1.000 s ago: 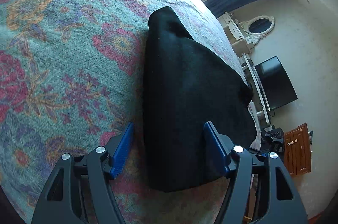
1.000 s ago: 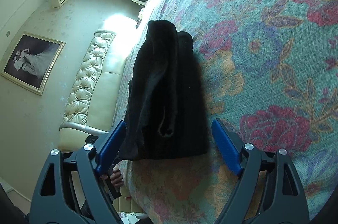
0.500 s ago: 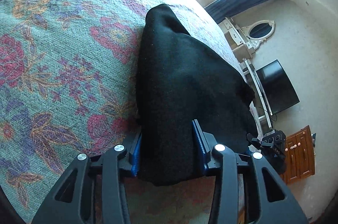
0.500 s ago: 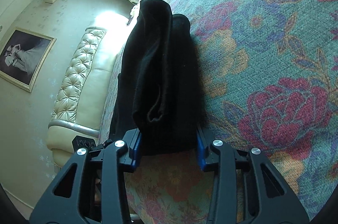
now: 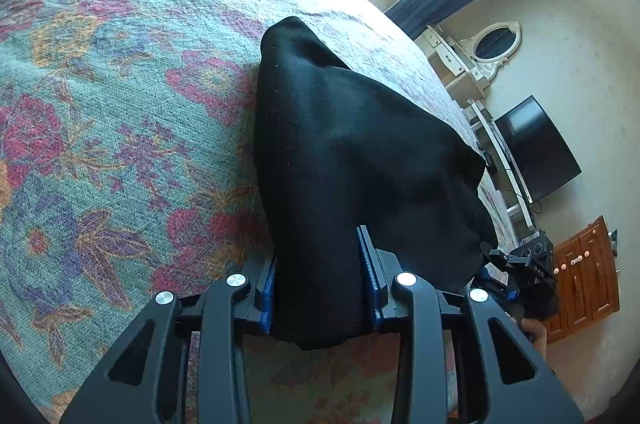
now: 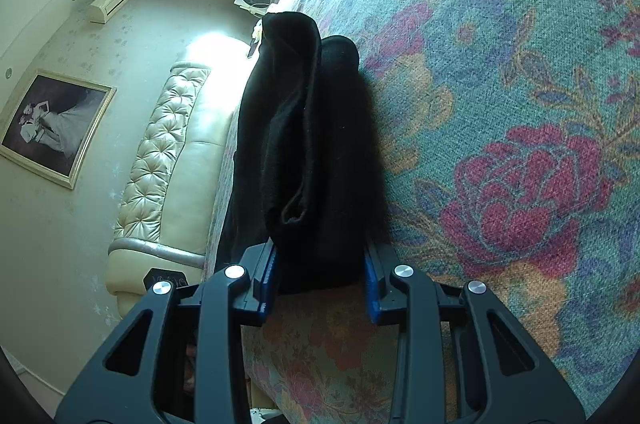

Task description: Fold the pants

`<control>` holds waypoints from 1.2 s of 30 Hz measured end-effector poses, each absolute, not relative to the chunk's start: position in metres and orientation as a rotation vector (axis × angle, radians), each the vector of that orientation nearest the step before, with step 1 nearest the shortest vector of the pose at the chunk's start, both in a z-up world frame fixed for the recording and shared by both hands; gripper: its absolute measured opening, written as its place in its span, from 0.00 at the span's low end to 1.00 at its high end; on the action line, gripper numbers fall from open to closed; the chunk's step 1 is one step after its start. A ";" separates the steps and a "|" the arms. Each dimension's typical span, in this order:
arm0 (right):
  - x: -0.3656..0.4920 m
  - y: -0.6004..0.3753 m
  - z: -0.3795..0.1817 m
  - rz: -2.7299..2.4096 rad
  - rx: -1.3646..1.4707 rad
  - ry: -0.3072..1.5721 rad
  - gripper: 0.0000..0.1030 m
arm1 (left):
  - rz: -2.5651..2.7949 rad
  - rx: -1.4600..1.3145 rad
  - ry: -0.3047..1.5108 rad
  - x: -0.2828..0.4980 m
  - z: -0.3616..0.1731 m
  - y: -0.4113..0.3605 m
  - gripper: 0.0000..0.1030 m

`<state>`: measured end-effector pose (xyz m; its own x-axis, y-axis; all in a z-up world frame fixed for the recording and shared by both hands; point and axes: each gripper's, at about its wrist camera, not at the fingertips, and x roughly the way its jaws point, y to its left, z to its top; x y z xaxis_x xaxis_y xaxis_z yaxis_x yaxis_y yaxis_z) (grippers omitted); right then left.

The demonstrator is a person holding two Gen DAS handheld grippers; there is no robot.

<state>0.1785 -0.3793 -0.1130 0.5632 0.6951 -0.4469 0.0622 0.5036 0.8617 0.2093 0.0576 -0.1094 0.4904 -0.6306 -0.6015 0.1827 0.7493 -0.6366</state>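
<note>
Black pants (image 5: 352, 144) lie folded into a long bundle on the flowered bedspread (image 5: 120, 104), near the bed's edge. My left gripper (image 5: 318, 264) has one near corner of the bundle between its blue pads, and its jaws are closing on the cloth. In the right wrist view the same pants (image 6: 312, 128) show as stacked layers with a rolled hem. My right gripper (image 6: 320, 256) pinches the other near corner, its jaws likewise closing with fabric bunched between them. The right gripper's body (image 5: 520, 264) and a hand (image 5: 532, 328) show past the pants in the left wrist view.
The bedspread (image 6: 500, 104) stretches wide on the side away from the edge. Off the bed stand a television (image 5: 536, 148), a wooden cabinet (image 5: 588, 272) and a white mirror dresser (image 5: 492, 44). A cream tufted headboard (image 6: 160, 144) and a framed picture (image 6: 52, 128) line the wall.
Both grippers went from wide open around the near end of the pants to pinched on it. The gripped cloth has bunched and lifted slightly off the bedspread.
</note>
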 end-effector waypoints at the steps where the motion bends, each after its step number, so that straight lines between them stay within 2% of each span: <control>1: 0.180 -0.383 -0.117 0.457 0.992 0.910 0.32 | -0.526 -0.540 0.935 0.210 -0.110 0.056 0.34; 22: 0.178 -0.393 -0.131 0.500 1.017 0.884 0.32 | -0.557 -0.555 0.915 0.208 -0.118 0.061 0.36; 36: 0.175 -0.383 -0.113 0.477 1.023 0.863 0.31 | -0.550 -0.548 0.921 0.206 -0.114 0.062 0.35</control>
<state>0.1748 -0.3834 -0.1130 0.5903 0.7040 -0.3949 0.0398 0.4633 0.8853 0.2064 0.0622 -0.1144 0.4910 -0.6494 -0.5807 0.2025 0.7334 -0.6489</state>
